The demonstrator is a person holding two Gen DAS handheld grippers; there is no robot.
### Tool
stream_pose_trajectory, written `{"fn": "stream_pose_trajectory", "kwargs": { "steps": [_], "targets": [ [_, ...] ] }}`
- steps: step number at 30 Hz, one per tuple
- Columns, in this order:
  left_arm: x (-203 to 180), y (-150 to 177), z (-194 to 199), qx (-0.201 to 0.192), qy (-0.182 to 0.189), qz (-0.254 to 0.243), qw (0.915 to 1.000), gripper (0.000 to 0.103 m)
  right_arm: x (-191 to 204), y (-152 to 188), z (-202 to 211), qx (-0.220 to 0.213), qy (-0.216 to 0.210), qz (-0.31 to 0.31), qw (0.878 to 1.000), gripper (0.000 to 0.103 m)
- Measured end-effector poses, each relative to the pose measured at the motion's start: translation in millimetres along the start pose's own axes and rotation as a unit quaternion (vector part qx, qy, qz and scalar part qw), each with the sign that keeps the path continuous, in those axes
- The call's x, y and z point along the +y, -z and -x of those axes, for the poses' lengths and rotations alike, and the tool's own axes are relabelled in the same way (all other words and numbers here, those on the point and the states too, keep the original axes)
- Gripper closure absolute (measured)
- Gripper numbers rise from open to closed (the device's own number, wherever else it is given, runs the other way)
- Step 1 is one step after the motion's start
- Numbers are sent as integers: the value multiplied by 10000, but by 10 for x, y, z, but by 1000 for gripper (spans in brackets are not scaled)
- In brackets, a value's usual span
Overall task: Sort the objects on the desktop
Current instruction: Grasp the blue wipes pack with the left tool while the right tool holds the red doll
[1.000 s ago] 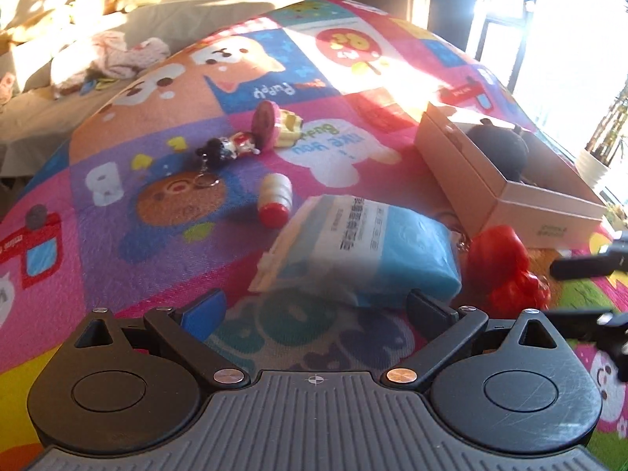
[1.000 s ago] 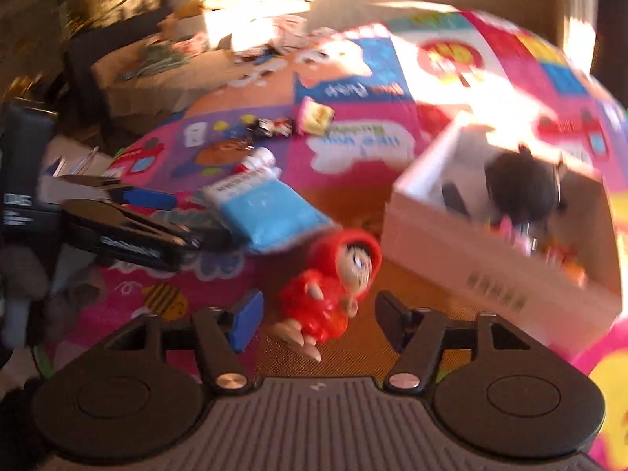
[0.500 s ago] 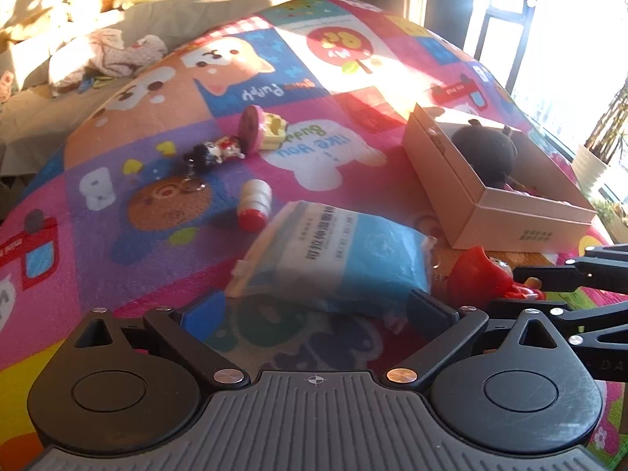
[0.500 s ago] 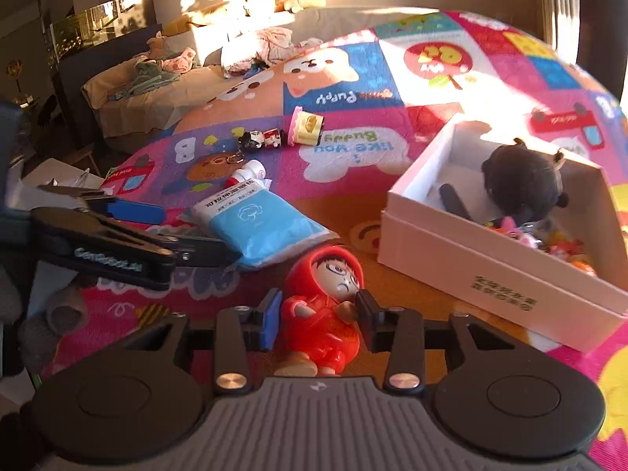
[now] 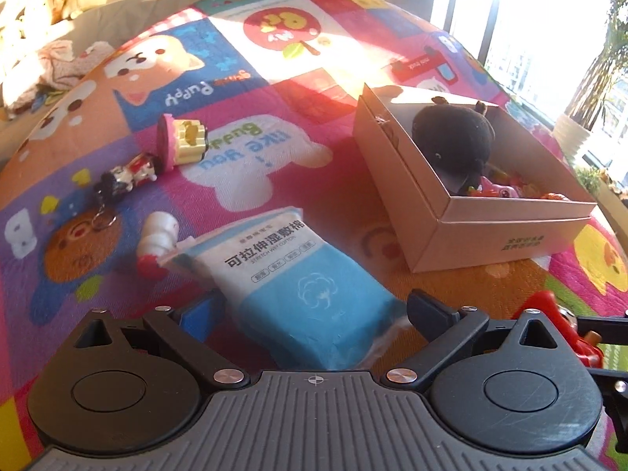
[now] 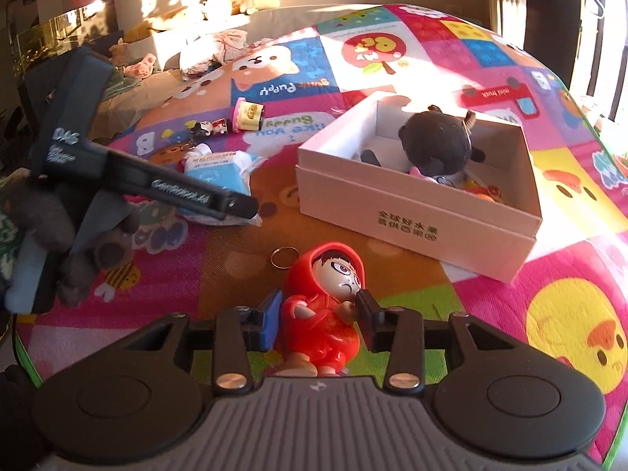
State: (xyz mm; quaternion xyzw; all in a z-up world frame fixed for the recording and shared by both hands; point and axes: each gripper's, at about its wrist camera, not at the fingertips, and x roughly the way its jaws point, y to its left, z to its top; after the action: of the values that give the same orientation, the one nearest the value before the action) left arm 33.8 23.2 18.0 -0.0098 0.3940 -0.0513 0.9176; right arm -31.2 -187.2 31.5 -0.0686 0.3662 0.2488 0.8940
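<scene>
My right gripper [image 6: 318,316] is shut on a red hooded figurine [image 6: 327,306] with a key ring, held just above the mat in front of the white box [image 6: 416,212]. The figurine also shows at the right edge of the left wrist view [image 5: 557,325]. My left gripper [image 5: 314,314] is open, its fingers on either side of a blue and white wet-wipe pack [image 5: 298,278] lying on the mat. The box [image 5: 490,231] holds a black plush toy [image 5: 451,141] and several small toys.
On the colourful cartoon mat [image 5: 251,78] lie a white and red capsule toy [image 5: 157,243], a small keychain figure [image 5: 125,176] and a pink and yellow toy [image 5: 180,143]. A sofa with plush toys [image 6: 231,0] stands behind. A plant pot [image 5: 573,137] is at right.
My right gripper closed on the red figurine and has lifted it slightly back. My left gripper moved forward so the wipe pack sits between its open fingers.
</scene>
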Motion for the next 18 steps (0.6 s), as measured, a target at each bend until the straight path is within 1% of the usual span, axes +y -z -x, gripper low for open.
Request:
{"fn": "stream_pose_trajectory", "kwargs": {
  "steps": [3,5,7,8,10,12,13,14,15,17,18],
  "targets": [
    [-54,8,-22,-41,-194,-245,9995,1,-18,21,16,-56,21,-5,10000,62],
    [-47,19,-18,-55,-401,-399,9984,1,-25,22,27,-108,33,-1,9999,62],
    [-3,32,22,-104,-595,-512,9969,1,-22,23,35,-123,26,12,9999,59],
    [31,39,55,-139,-679,-551,9961,1,-20,28,39,-126,25,19,9999,55],
    [108,55,129,-206,-857,-624,9942,1,-21,37,37,-111,26,41,9999,53],
    [195,73,198,-275,-1047,-676,9918,1,-25,51,32,-94,47,42,9999,45],
    [244,78,235,-295,-1104,-673,9912,1,-31,58,26,-90,57,37,9999,43],
    [289,82,265,-310,-1082,-640,9916,1,-38,64,19,-80,64,31,9999,42],
    [338,83,298,-331,-934,-583,9934,1,-46,69,13,-67,66,13,10000,39],
    [392,69,330,-357,-548,-460,9968,1,-57,71,5,-46,63,-27,10000,35],
    [388,51,327,-405,-429,-412,9974,1,-54,68,5,-37,63,-28,10000,35]
  ]
}}
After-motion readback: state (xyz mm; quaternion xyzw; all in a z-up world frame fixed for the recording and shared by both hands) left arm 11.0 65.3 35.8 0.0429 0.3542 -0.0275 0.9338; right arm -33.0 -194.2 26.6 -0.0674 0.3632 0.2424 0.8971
